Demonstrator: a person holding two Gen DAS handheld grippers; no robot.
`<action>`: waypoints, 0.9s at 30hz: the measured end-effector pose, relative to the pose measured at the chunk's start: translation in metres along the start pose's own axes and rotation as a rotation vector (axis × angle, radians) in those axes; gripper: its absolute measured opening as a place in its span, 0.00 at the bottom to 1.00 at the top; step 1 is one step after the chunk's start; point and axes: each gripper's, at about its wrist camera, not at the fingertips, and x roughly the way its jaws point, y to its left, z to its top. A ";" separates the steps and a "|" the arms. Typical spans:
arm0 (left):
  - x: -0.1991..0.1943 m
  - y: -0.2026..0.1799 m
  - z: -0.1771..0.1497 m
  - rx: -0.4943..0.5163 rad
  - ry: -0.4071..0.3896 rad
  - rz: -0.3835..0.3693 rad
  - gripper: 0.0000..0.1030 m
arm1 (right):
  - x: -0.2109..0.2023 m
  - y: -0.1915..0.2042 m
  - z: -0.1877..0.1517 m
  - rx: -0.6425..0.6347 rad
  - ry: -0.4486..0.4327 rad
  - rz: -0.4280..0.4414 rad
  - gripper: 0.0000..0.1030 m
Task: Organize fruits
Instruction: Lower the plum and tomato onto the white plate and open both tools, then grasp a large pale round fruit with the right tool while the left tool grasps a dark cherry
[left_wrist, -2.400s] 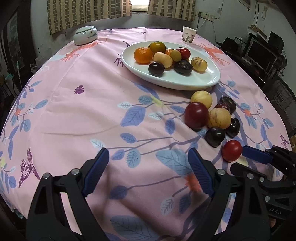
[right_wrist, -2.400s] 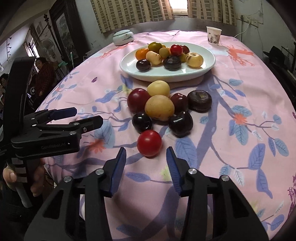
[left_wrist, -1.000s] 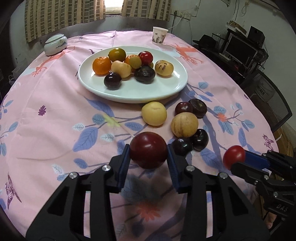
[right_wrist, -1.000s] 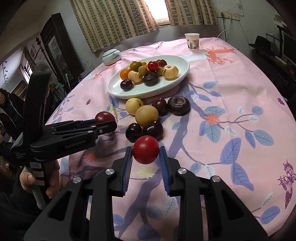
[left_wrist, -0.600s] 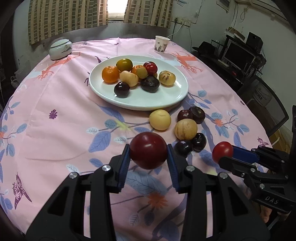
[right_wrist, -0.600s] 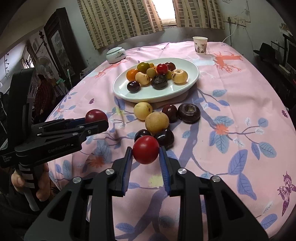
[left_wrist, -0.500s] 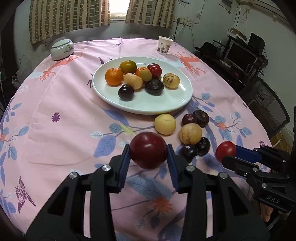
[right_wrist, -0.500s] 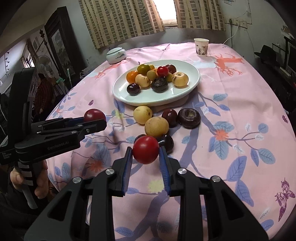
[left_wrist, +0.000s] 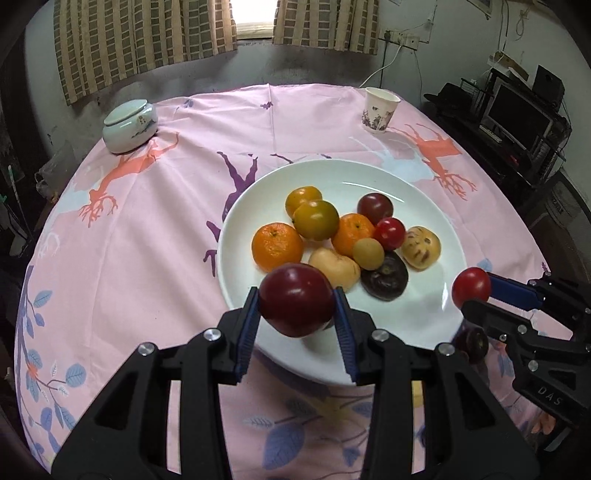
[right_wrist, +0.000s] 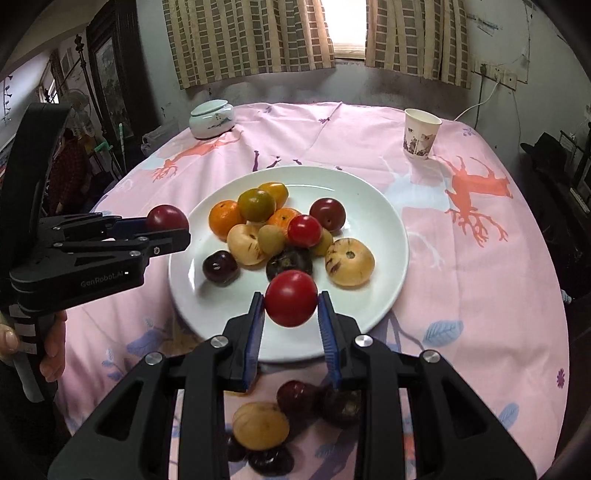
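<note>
Now we are carrying both fruits over the white plate (left_wrist: 436, 332): left claw (left_wrist: 296, 317) clamped on dark red plum (left_wrist: 295, 300) mid-frame, right claw (right_wrist: 291, 312) clamped on red tomato (right_wrist: 291, 297); both were lower over the tabletop a second ago, so we are nearing release.

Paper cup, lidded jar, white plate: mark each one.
Paper cup (right_wrist: 420, 138), right wrist view, its printed side.
Lidded jar (right_wrist: 211, 121), right wrist view, its body.
White plate (right_wrist: 365, 221), right wrist view, bare rim.

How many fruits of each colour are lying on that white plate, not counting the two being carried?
Orange fruits: 3
Green-orange fruit: 1
Red or dark red fruits: 2
Yellow or tan fruits: 4
Dark purple fruits: 2
Total on the white plate: 12
</note>
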 end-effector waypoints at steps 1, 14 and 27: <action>0.006 0.002 0.002 -0.003 0.010 0.003 0.38 | 0.008 -0.003 0.004 0.006 0.013 -0.001 0.29; 0.023 0.011 0.021 -0.016 0.025 0.018 0.61 | 0.033 -0.009 0.019 0.026 0.011 -0.041 0.57; -0.067 0.000 -0.042 -0.059 -0.133 0.023 0.84 | -0.048 -0.013 -0.051 0.041 -0.012 -0.050 0.58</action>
